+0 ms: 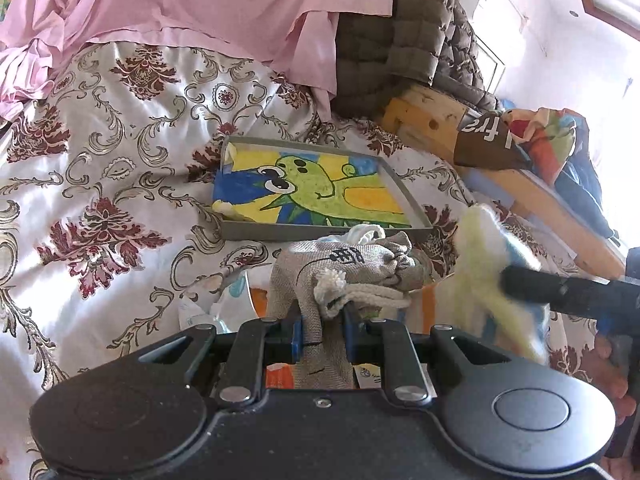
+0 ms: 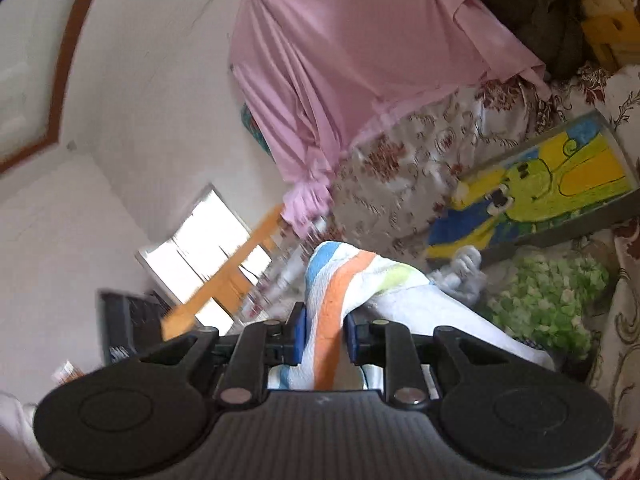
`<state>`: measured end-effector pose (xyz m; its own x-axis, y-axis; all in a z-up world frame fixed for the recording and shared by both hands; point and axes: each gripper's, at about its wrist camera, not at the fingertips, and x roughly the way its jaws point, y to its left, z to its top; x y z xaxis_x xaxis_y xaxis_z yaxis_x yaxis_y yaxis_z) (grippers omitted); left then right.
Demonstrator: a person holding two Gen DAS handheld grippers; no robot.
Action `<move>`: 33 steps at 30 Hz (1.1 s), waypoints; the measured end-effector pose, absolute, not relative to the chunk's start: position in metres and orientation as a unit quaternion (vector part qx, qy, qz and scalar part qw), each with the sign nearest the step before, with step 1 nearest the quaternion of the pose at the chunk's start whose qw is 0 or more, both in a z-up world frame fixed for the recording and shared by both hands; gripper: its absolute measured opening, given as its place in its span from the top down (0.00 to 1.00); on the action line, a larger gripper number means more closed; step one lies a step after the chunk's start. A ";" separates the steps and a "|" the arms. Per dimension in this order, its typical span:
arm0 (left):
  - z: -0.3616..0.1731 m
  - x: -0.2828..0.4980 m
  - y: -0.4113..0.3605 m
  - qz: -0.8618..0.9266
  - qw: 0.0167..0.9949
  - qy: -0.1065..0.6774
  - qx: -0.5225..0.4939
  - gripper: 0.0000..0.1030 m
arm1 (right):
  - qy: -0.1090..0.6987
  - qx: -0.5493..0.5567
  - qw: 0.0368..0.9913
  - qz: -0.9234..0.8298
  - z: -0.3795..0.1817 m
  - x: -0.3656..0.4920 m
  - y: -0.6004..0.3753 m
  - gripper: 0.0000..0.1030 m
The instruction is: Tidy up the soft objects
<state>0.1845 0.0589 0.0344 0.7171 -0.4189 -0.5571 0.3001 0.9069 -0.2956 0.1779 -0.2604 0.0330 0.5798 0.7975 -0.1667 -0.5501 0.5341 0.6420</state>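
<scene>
My left gripper is shut on a grey burlap drawstring bag, held bunched above the bed with its cord hanging in front. My right gripper is shut on a white towel with blue, orange and lime stripes, which drapes off to the right. In the left wrist view that towel shows as a blurred pale fluffy mass at the right, with one dark finger of the right gripper on it. The burlap bag appears small and blurred beyond the towel in the right wrist view.
A shallow grey tray with a green cartoon drawing lies on the floral bedcover. A pink sheet and a brown quilted jacket are piled behind. A wooden frame runs along the right. A green-white fluffy cloth lies nearby.
</scene>
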 end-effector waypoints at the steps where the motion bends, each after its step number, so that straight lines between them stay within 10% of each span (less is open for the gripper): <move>1: 0.035 0.184 0.059 -0.195 0.922 0.320 -0.093 0.80 | 0.216 0.281 0.844 0.402 0.035 0.177 -0.264 0.77; 14: 0.046 0.180 0.063 -0.199 0.928 0.295 -0.111 0.79 | 0.214 0.303 0.836 0.405 0.045 0.186 -0.263 0.77; 33: 0.042 0.190 0.078 -0.148 0.929 0.314 -0.124 0.79 | 0.285 -0.113 0.905 0.294 -0.004 0.176 -0.138 0.74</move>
